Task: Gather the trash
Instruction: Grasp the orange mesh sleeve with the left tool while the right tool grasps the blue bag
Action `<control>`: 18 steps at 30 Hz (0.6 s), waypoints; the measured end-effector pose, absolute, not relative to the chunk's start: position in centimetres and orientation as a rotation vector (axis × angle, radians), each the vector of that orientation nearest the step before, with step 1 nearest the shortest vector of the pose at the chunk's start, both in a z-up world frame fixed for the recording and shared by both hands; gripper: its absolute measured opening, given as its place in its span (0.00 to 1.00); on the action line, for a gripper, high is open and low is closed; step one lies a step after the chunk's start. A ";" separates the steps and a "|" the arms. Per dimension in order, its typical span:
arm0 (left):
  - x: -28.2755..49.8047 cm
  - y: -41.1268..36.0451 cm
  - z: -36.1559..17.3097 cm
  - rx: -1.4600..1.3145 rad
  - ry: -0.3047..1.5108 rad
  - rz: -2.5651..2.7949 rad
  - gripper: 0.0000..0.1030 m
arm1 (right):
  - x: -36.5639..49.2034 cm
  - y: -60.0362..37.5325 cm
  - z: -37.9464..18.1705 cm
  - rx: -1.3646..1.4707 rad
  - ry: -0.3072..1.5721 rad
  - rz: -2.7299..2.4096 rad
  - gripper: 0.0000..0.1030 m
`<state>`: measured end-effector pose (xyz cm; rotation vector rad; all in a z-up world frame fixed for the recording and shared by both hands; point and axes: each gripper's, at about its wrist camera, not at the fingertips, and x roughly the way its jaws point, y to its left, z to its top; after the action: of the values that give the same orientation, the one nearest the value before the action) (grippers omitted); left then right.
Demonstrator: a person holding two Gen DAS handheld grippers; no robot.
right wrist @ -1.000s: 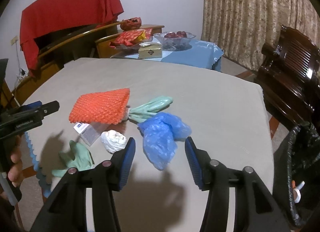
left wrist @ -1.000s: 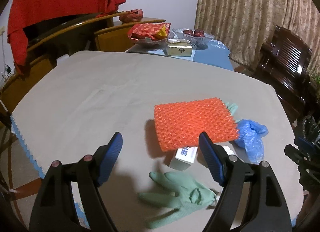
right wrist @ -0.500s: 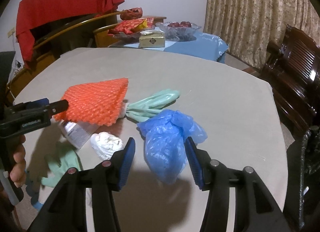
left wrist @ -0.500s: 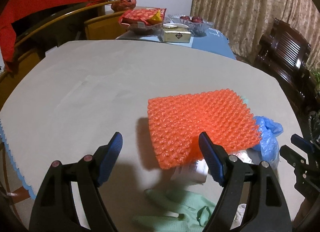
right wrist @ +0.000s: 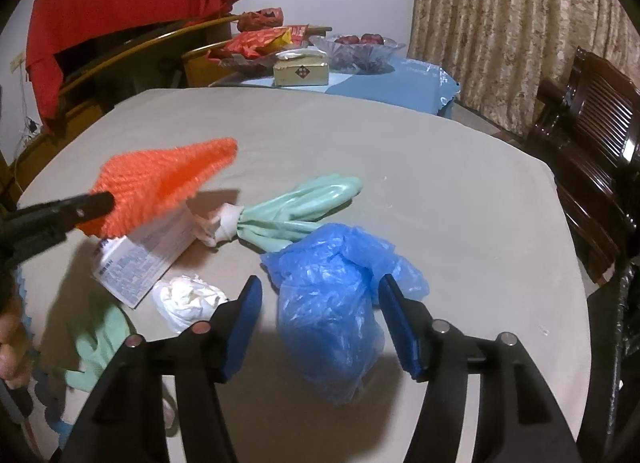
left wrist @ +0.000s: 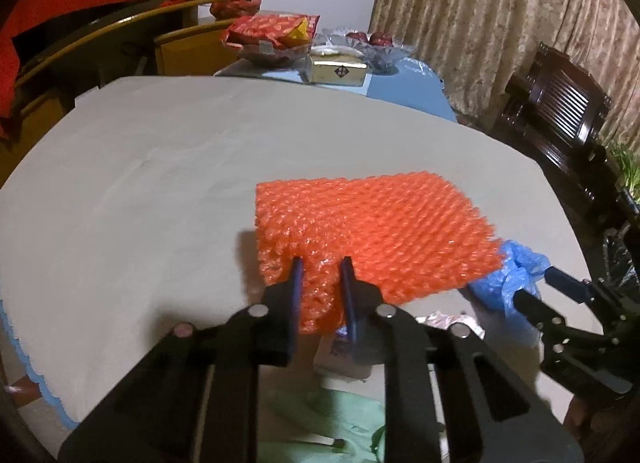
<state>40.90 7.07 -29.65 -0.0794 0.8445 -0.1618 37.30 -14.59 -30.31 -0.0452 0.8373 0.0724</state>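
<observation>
My left gripper [left wrist: 322,283] is shut on the near edge of an orange bubble-wrap sheet [left wrist: 372,231], lifted off the table; the sheet also shows in the right wrist view [right wrist: 160,183]. My right gripper [right wrist: 320,319] is open, its fingers on either side of a crumpled blue plastic bag [right wrist: 336,303]. A small white box [right wrist: 140,259], a crumpled white tissue [right wrist: 188,299] and two green gloves [right wrist: 304,207] [right wrist: 100,347] lie on the grey tablecloth [right wrist: 440,191].
A black trash bag [right wrist: 624,363] hangs at the table's right edge. Behind stands a blue-covered side table [right wrist: 400,79] with snack bags, a gold box and a fruit bowl. Dark wooden chairs [right wrist: 592,131] stand right; a red cloth drapes over furniture at the back left.
My left gripper moved forward and closed on the orange bubble wrap, raising its edge. My right gripper advanced until the blue bag sits between its open fingers.
</observation>
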 end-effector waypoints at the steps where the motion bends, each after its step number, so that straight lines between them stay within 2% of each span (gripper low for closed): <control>1: 40.8 7.0 -29.4 -0.081 0.839 -0.164 0.14 | 37.4 -14.6 -30.5 -0.045 0.840 0.072 0.58; 7: 39.4 6.6 -28.2 -0.085 0.809 -0.165 0.12 | 38.0 -14.6 -31.7 -0.069 0.867 0.063 0.58; 8: 39.2 6.5 -28.2 -0.082 0.810 -0.164 0.12 | 38.2 -14.6 -32.1 -0.078 0.884 0.062 0.54; 9: 39.0 6.4 -28.3 -0.077 0.810 -0.162 0.12 | 38.4 -14.5 -32.6 -0.082 0.903 0.063 0.38; 10: 38.7 6.3 -28.4 -0.073 0.813 -0.163 0.11 | 38.6 -14.6 -33.2 -0.080 0.927 0.070 0.29; 12: 38.4 6.2 -28.4 -0.067 0.814 -0.166 0.11 | 38.5 -15.0 -33.4 -0.058 0.935 0.080 0.18; 13: 38.2 6.1 -28.3 -0.064 0.813 -0.168 0.11 | 38.3 -15.0 -33.3 -0.055 0.931 0.081 0.15; 14: 38.1 6.0 -28.1 -0.061 0.810 -0.170 0.11 | 38.1 -15.1 -33.0 -0.052 0.923 0.081 0.07; 18: 37.5 5.7 -27.3 -0.058 0.796 -0.176 0.11 | 37.3 -15.8 -31.2 -0.030 0.888 0.085 0.05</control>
<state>37.54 5.71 -27.28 -0.0579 0.7963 -0.1763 37.32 -15.77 -31.18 -0.0300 0.8879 0.0851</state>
